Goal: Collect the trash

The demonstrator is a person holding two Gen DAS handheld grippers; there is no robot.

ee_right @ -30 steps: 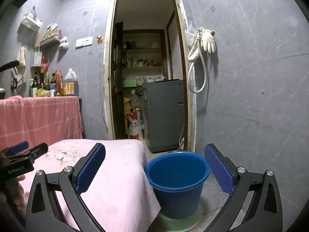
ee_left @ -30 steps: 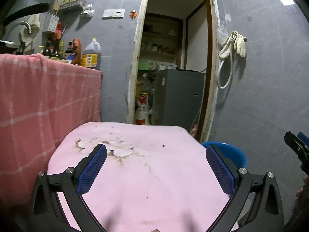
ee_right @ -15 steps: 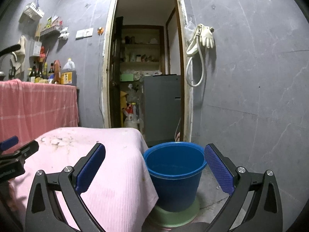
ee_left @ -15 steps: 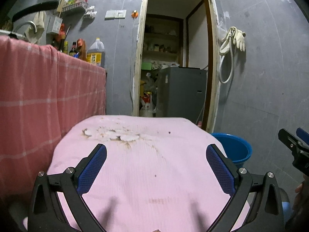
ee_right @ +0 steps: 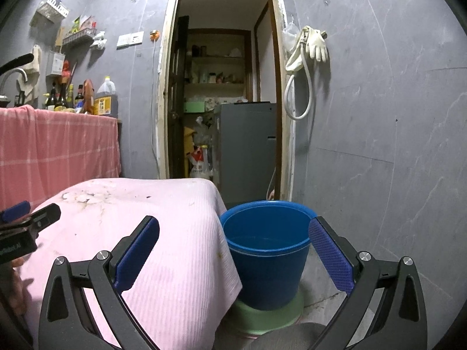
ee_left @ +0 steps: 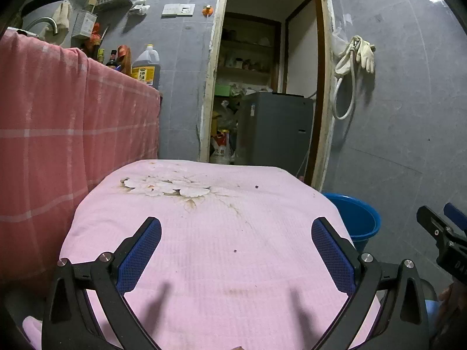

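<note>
Trash: none discernible on one pink cloth [ee_left: 221, 248], only small specks. Left gripper [ee_left: 236, 250]: one, released, over the cloth, lower than earlier. Right gripper [ee_right: 233, 250]: one, released, empty. Blue bucket [ee_right: 267, 262]: one, beside the cloth's right edge, now nearer.

Blue plastic bucket [ee_right: 267, 250]: round, tapered, upright, open at the top. It stands on a pale green base [ee_right: 262, 315] on the floor, just beside the right edge of the pink-cloth-covered table [ee_right: 163, 233]. Its interior shows a level line; contents cannot be determined. No loose trash is identifiable on the cloth; only small dark specks [ee_left: 235, 251].
</note>
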